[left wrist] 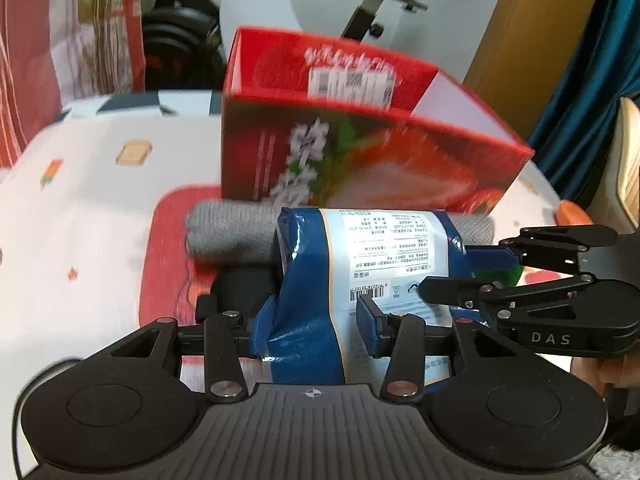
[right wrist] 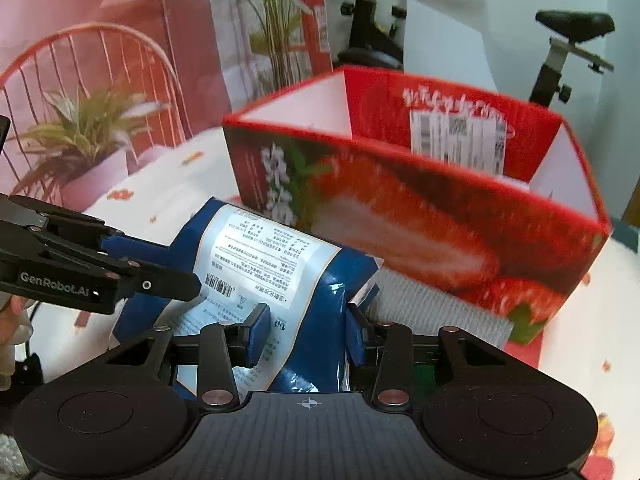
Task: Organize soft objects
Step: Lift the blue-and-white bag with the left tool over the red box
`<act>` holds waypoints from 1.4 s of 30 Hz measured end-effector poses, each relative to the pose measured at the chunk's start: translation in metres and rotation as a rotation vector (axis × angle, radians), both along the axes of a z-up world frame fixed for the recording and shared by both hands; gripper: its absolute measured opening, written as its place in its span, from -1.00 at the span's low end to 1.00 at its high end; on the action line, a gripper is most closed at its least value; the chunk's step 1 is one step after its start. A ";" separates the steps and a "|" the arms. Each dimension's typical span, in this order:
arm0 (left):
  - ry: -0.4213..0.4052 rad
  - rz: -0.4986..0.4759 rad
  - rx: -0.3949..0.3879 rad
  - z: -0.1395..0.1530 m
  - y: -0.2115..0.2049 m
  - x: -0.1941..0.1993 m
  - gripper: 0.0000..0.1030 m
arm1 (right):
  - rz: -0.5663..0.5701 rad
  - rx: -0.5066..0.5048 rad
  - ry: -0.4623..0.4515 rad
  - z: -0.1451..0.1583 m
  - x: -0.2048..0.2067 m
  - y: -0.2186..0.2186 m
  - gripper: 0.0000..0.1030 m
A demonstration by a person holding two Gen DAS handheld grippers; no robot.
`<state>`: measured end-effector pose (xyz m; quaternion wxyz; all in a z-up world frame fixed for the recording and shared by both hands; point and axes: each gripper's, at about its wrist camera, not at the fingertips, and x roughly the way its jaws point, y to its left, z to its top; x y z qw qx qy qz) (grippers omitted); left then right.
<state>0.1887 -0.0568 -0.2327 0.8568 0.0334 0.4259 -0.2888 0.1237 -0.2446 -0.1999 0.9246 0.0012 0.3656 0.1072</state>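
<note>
Just in front of the red box (left wrist: pixel 360 160), the left gripper (left wrist: pixel 316 328) clamps the blue packet (left wrist: pixel 360 264), which overlaps the grey knit roll (left wrist: pixel 232 236) and could drag it. Left of that box, the right gripper (right wrist: pixel 306 334) pinches the packet too; opposed pulls might tear its film

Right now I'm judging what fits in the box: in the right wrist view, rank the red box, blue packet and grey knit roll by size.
1. red box
2. blue packet, though it's nearer the camera
3. grey knit roll, partly hidden

Each camera sits on its own gripper, looking forward and down, close in. Both views share the blue packet (left wrist: pixel 360 264) (right wrist: pixel 280 276) and red box (left wrist: pixel 360 152) (right wrist: pixel 420 216), seen from opposite sides.
</note>
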 end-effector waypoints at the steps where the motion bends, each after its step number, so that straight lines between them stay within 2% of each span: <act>1: -0.014 -0.004 -0.007 0.005 0.001 -0.001 -0.08 | 0.001 0.000 -0.011 0.005 0.000 -0.001 -0.28; 11: -0.145 -0.031 -0.069 0.058 -0.001 0.004 -0.08 | 0.019 -0.015 -0.149 0.068 0.015 -0.007 -0.27; 18: -0.244 -0.036 -0.123 0.101 -0.010 0.024 -0.08 | 0.024 -0.032 -0.247 0.115 0.037 -0.022 -0.27; 22: -0.313 -0.047 -0.127 0.122 -0.022 0.038 -0.08 | 0.026 -0.088 -0.309 0.137 0.058 -0.031 -0.27; 25: -0.360 -0.041 -0.130 0.134 -0.033 0.054 -0.08 | 0.040 -0.168 -0.353 0.149 0.080 -0.036 -0.27; 30: -0.445 -0.054 -0.094 0.147 -0.059 0.086 -0.07 | 0.027 -0.257 -0.428 0.155 0.119 -0.049 -0.27; 34: -0.434 -0.057 -0.079 0.142 -0.080 0.121 -0.08 | 0.023 -0.265 -0.394 0.134 0.153 -0.062 -0.27; 38: -0.369 -0.053 -0.032 0.120 -0.097 0.152 -0.08 | 0.011 -0.237 -0.261 0.101 0.186 -0.076 -0.28; 42: -0.267 -0.053 0.039 0.089 -0.115 0.183 -0.07 | 0.011 -0.225 -0.117 0.072 0.215 -0.079 -0.28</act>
